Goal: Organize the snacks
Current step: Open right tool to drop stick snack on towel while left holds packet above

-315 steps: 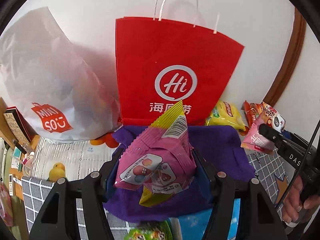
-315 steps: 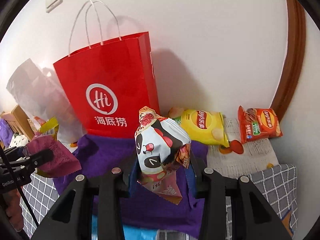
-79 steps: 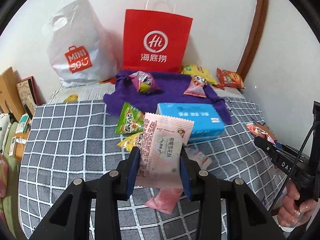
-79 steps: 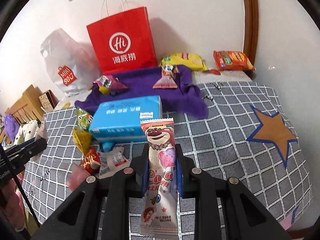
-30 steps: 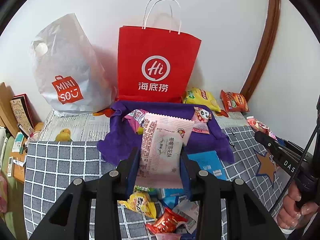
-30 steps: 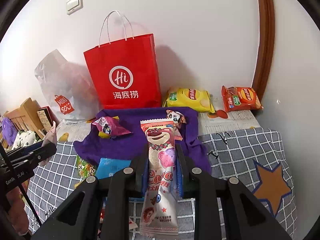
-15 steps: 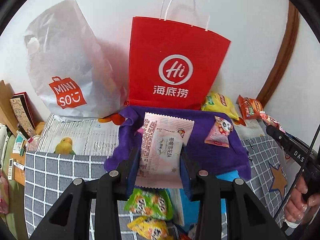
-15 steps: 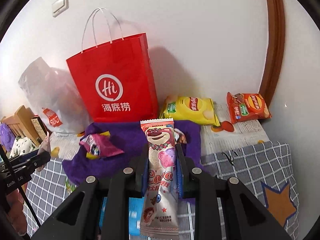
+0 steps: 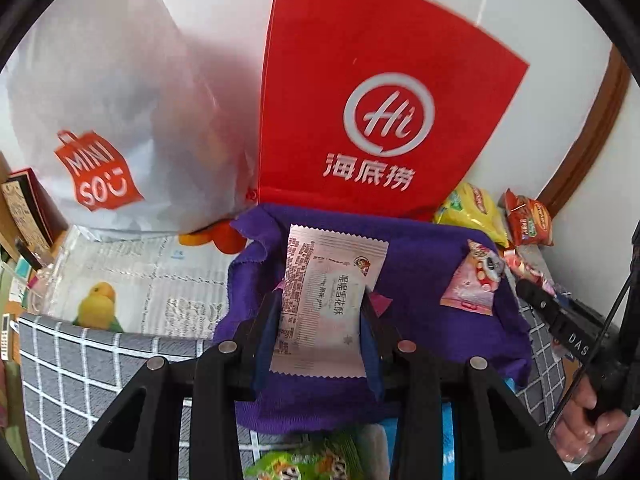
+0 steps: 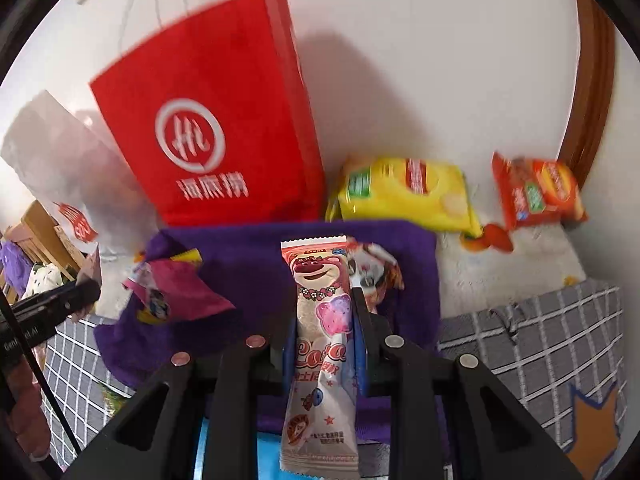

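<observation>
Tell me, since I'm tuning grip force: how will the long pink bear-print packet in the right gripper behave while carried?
The bear-print packet is probably light. Its glossy film may slip. It overhangs the right gripper yet stays straight, so fairly stiff.

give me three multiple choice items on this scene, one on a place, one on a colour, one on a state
1. Where does the yellow chip bag lie?
A. inside the red bag
B. by the wall, between the red bag and the orange chip bag
C. in the left gripper

2. What colour is the cloth in front of the red bag?
A. green
B. white
C. purple

3. What is the state of the right gripper?
A. shut on the bear packet
B. open and empty
C. shut on the yellow chip bag

Answers: 1 B, it lies against the wall between those two; 2 C, the cloth is plainly purple; 3 A, both fingers press the packet's sides.
</observation>
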The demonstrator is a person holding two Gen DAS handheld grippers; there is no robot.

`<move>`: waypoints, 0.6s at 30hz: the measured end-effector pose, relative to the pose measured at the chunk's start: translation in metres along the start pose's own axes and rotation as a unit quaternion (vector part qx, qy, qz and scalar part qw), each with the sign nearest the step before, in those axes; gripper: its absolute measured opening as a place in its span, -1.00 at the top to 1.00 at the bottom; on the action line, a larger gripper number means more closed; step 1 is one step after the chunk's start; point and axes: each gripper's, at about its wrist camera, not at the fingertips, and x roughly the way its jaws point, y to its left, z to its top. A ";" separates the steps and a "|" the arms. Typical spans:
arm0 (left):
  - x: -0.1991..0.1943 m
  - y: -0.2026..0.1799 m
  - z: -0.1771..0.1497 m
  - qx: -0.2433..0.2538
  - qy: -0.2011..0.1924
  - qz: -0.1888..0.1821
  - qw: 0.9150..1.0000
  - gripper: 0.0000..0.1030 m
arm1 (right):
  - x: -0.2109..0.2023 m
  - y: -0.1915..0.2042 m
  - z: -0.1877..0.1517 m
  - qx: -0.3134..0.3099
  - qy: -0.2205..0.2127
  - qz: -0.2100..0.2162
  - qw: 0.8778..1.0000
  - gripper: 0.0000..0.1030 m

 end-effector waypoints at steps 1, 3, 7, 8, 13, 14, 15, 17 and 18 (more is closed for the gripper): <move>0.005 0.002 0.000 -0.001 0.004 0.000 1.000 0.30 | 0.007 -0.003 -0.002 0.002 0.007 -0.001 1.000 0.55; 0.016 0.004 0.000 -0.005 0.011 0.001 1.000 0.30 | 0.018 -0.007 -0.006 0.005 0.017 -0.005 1.000 0.55; 0.030 0.010 -0.002 -0.015 0.024 -0.004 1.000 0.30 | 0.036 -0.007 -0.013 -0.003 0.039 -0.005 0.999 0.55; 0.033 0.011 -0.003 -0.017 0.028 -0.009 0.999 0.30 | 0.040 -0.007 -0.014 -0.006 0.042 -0.006 0.999 0.55; 0.045 0.008 -0.007 -0.012 0.041 -0.013 0.999 0.30 | 0.053 -0.009 -0.020 -0.010 0.061 -0.007 0.998 0.54; 0.046 0.008 -0.008 -0.012 0.043 -0.015 0.999 0.30 | 0.054 -0.008 -0.021 -0.011 0.061 -0.008 0.998 0.54; 0.047 0.007 -0.008 -0.012 0.044 -0.016 0.999 0.30 | 0.055 -0.008 -0.022 -0.013 0.062 -0.008 0.998 0.54; 0.048 0.006 -0.009 -0.007 0.047 -0.017 0.999 0.30 | 0.057 -0.007 -0.023 -0.015 0.064 -0.009 0.998 0.53; 0.049 0.005 -0.009 -0.006 0.048 -0.017 0.999 0.30 | 0.058 -0.007 -0.023 -0.015 0.066 -0.009 0.998 0.53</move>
